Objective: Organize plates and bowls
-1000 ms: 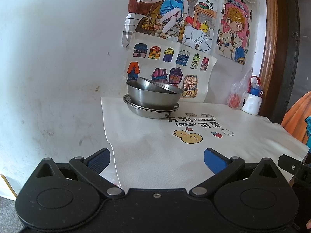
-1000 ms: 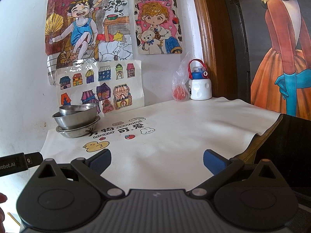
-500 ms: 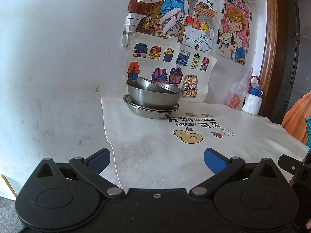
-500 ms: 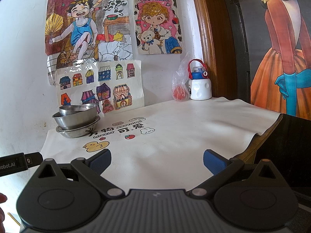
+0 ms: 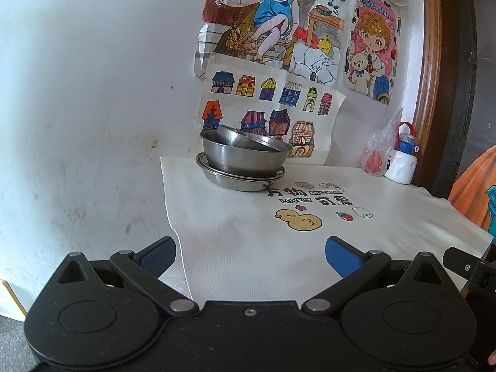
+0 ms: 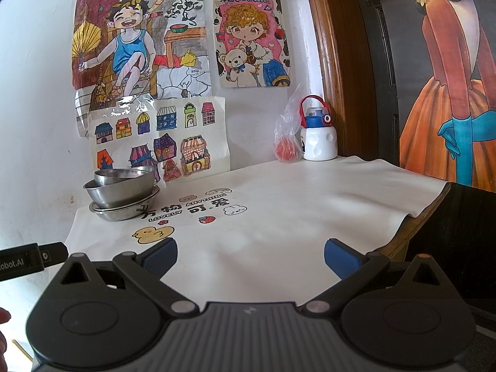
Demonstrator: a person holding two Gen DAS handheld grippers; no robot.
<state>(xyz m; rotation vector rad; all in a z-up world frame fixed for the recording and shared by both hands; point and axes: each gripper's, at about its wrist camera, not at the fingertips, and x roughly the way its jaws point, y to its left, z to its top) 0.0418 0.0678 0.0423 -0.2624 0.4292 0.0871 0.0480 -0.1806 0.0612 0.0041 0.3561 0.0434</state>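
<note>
A stack of steel dishes stands at the table's back left corner against the wall. A shallow steel plate (image 5: 235, 181) (image 6: 124, 212) lies at the bottom, a larger bowl (image 5: 245, 158) (image 6: 121, 192) sits on it, and a small bowl (image 5: 238, 138) (image 6: 124, 175) rests tilted inside. My left gripper (image 5: 250, 252) is open and holds nothing, well in front of the stack at the near table edge. My right gripper (image 6: 250, 254) is open too, holding nothing, over the near middle of the table and right of the stack.
A white printed tablecloth (image 5: 263, 248) (image 6: 279, 217) covers the table. A white bottle with a red handle (image 5: 401, 164) (image 6: 317, 136) and a plastic bag with something red (image 6: 286, 145) stand at the back right. Drawings (image 6: 139, 46) hang on the wall. The table's right edge (image 6: 434, 204) drops off.
</note>
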